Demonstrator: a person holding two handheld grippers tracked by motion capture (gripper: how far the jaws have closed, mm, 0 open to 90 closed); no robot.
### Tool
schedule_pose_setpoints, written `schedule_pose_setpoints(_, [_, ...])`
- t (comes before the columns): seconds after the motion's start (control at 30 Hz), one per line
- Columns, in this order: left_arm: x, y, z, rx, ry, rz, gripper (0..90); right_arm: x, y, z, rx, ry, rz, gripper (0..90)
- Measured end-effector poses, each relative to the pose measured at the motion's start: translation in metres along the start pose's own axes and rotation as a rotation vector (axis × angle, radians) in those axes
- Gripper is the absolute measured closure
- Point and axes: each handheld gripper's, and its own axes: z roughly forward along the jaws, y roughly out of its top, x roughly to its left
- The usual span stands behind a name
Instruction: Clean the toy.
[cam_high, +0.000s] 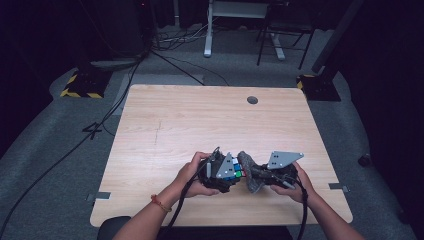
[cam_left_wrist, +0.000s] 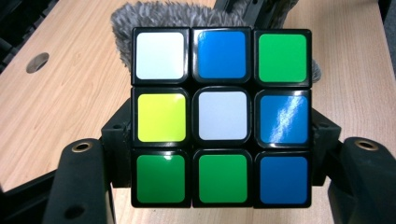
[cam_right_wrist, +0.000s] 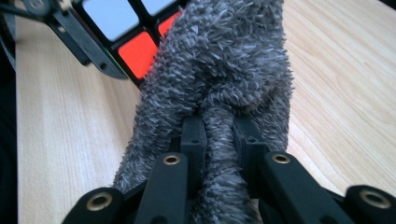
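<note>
Two grippers meet at your table's (cam_high: 165, 115) near edge.
Your left gripper (cam_high: 223, 172) clamps the glossy Rubik's cube (cam_left_wrist: 222, 116); your right gripper (cam_right_wrist: 219, 135) pinches the shaggy grey cloth (cam_right_wrist: 219, 65) against it.

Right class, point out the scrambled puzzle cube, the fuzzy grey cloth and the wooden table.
Scrambled puzzle cube (cam_left_wrist: 222, 115): left gripper view, centre tile.
Fuzzy grey cloth (cam_right_wrist: 224, 60): right gripper view, upper pile.
Wooden table (cam_high: 200, 120): high view, bare top.

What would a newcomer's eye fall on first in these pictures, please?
The cube, clamped between the left gripper's jaws near the table's front edge, shows a scrambled face of white, blue, green and yellow. Next comes the fluffy grey cloth, pinched in the right gripper and held against the cube.
</note>
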Motion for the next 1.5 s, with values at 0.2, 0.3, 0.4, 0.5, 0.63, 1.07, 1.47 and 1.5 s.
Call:
schedule_pose_setpoints(0.2, [-0.003, 0.001, 0.005, 0.027, 0.005, 0.012, 33.2, 0.011, 0.009, -0.007, -0.045, 0.0, -0.022, 78.2])
schedule_pose_setpoints(0.3, [-0.004, 0.002, 0.011, 0.055, 0.014, 0.018, 33.0, 0.017, 0.015, -0.01, -0.061, -0.013, -0.046, 78.3])
schedule_pose_setpoints(0.4, [-0.005, 0.003, 0.017, 0.079, 0.026, 0.026, 32.9, 0.021, 0.02, -0.011, -0.084, -0.008, -0.053, 78.2])
schedule_pose_setpoints(0.5, [-0.004, 0.002, 0.019, 0.084, 0.026, 0.023, 33.0, 0.024, 0.022, -0.009, -0.076, -0.027, -0.073, 78.1])
schedule_pose_setpoints(0.63, [-0.003, 0.001, 0.015, 0.053, 0.024, 0.012, 33.2, 0.022, 0.021, -0.01, -0.079, -0.039, -0.068, 78.0])
schedule_pose_setpoints(1.07, [0.001, 0.003, -0.002, -0.042, 0.01, -0.01, 33.3, -0.005, -0.004, 0.001, -0.064, 0.008, 0.042, 78.0])
schedule_pose_setpoints(1.47, [-0.001, 0.002, 0.006, 0.022, 0.017, 0.008, 33.2, 0.013, 0.009, -0.011, -0.06, -0.092, -0.075, 78.0])
schedule_pose_setpoints(1.5, [-0.001, 0.002, 0.005, 0.021, 0.017, 0.006, 33.3, 0.014, 0.01, -0.012, -0.058, -0.097, -0.081, 78.0])
